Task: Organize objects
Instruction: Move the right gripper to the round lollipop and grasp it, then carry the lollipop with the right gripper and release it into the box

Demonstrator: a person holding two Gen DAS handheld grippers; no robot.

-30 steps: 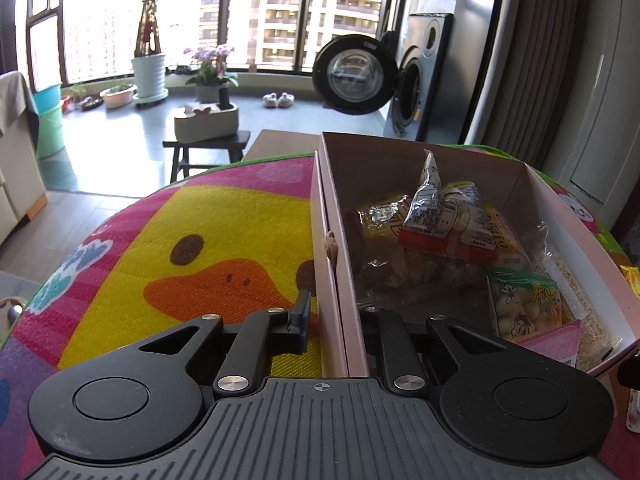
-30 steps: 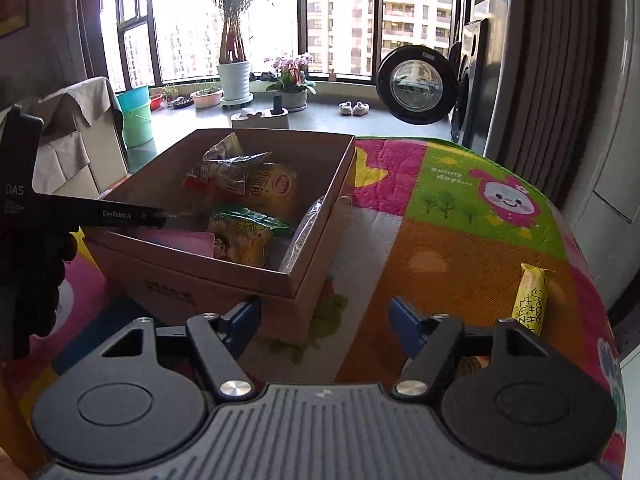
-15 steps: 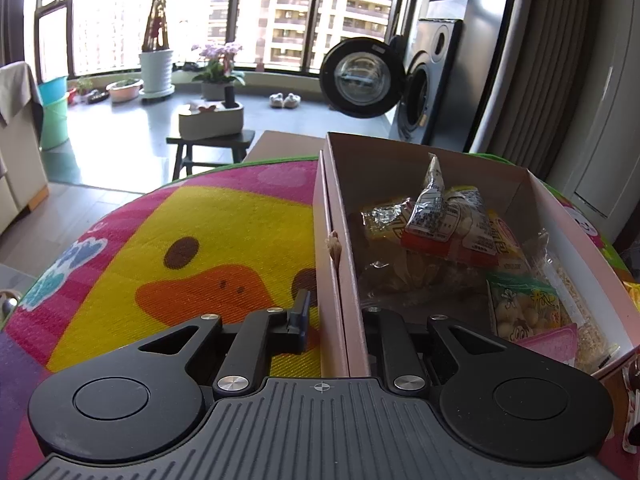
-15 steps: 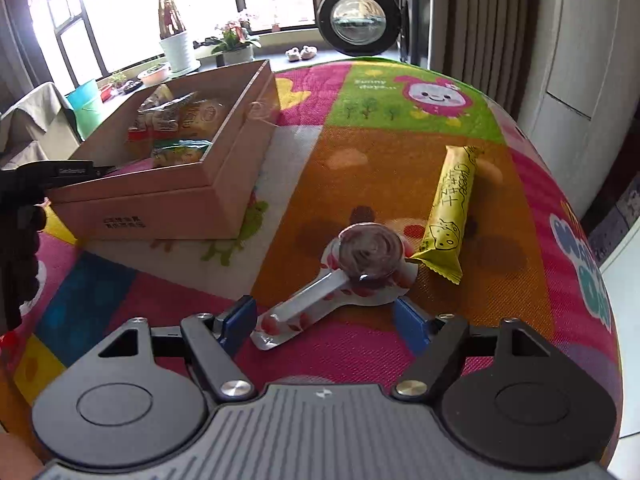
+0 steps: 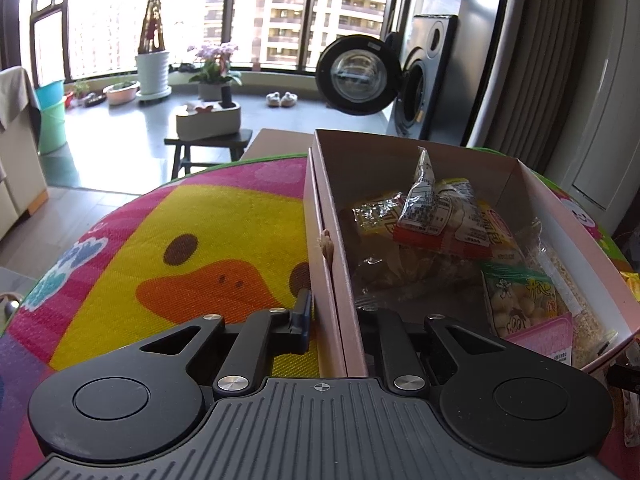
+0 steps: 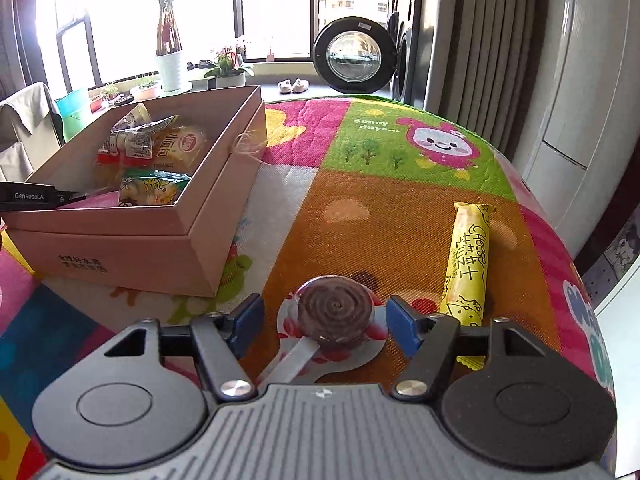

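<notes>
Gripping box wall (image 5: 328, 280): left tongs (image 5: 334, 316) | right tongs (image 6: 324, 320) wide, straddling lollipop (image 6: 335, 312)

The left black two-finger tongs (image 5: 332, 316) are closed on the near wall of the pink cardboard box (image 5: 326, 280), one finger outside, one inside. The right black tongs (image 6: 326, 322) are spread wide, blue-padded fingertips (image 6: 248, 320) flanking the brown spiral lollipop (image 6: 334, 312) without touching it.

Sunlit windows (image 5: 264, 16), grey tiled floor (image 5: 120, 140), open washing machine (image 5: 416, 92), curtain (image 5: 520, 60).
</notes>
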